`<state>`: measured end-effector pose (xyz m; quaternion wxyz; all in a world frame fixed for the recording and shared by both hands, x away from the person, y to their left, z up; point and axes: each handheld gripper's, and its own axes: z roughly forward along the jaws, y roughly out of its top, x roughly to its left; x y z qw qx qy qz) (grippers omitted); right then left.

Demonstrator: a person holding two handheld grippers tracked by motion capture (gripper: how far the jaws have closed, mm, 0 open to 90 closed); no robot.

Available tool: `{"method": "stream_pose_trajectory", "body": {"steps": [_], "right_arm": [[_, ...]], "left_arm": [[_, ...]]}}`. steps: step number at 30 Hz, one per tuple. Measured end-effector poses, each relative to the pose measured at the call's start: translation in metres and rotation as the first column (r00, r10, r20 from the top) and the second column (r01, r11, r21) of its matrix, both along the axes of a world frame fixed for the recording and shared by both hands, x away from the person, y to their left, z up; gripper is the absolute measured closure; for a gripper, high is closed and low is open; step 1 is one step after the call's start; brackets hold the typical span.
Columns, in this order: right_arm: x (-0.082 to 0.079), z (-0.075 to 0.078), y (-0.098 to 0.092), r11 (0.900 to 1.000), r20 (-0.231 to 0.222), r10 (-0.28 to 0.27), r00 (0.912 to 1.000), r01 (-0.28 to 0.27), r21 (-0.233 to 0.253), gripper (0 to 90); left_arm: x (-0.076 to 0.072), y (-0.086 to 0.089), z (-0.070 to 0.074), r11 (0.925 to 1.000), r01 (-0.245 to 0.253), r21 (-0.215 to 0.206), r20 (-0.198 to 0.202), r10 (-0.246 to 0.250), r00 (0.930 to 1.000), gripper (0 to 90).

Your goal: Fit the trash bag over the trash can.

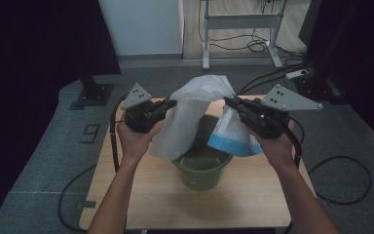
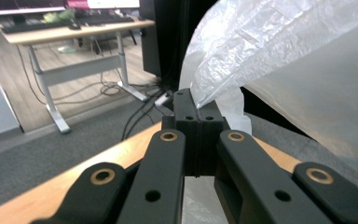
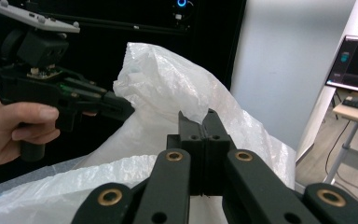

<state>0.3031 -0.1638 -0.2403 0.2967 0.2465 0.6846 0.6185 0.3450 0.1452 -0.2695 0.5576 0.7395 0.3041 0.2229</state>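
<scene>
Hanging above the bucket point(image 1: 202, 168), a bag point(image 1: 190, 117) is being gripped at its rim by the clenched left gripper point(image 1: 171, 104) and right gripper point(image 1: 229, 101).

We are reading just one sign: a large dark numeral "9" point(image 1: 91, 133) marked on the grey floor point(image 1: 44, 146) to the left of the wooden table point(image 1: 253, 195) in the high view. We are seeing a monitor point(image 3: 356, 65) at the right edge of the right gripper view showing lit lines of text, but they are too small and blurred for us to read. Nothing else is carrying legible writing.
</scene>
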Motion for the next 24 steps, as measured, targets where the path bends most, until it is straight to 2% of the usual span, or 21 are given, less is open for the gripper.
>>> {"method": "stream_pose_trajectory", "body": {"steps": [2, 7, 15, 19, 24], "right_arm": [[0.000, -0.005, -0.003, 1.000, -0.010, -0.003, 0.9999, 0.003, 0.000, 88.7], [-0.002, -0.012, -0.012, 1.000, -0.019, -0.014, 0.9997, 0.014, 0.010, 88.8], [-0.007, -0.014, -0.023, 0.999, -0.014, -0.035, 0.9993, 0.035, 0.019, 88.7], [-0.010, -0.014, -0.025, 0.999, -0.009, -0.039, 0.9992, 0.039, 0.019, 88.7], [-0.009, -0.021, -0.024, 0.999, -0.026, -0.035, 0.9991, 0.035, 0.012, 88.7]], "left_arm": [[0.000, -0.004, -0.008, 0.9998, 0.016, 0.014, -0.016, -0.016, 0.9998, 90.0], [-0.001, -0.019, -0.026, 0.9986, 0.050, 0.019, -0.053, -0.049, 0.9974, 90.0], [-0.001, -0.041, -0.042, 0.9933, 0.108, 0.043, -0.083, -0.104, 0.9912, 90.0], [-0.002, -0.044, -0.045, 0.9921, 0.116, 0.047, -0.087, -0.112, 0.9899, 90.0], [-0.004, -0.038, -0.052, 0.9929, 0.109, 0.048, -0.105, -0.103, 0.9891, 88.7]]}}
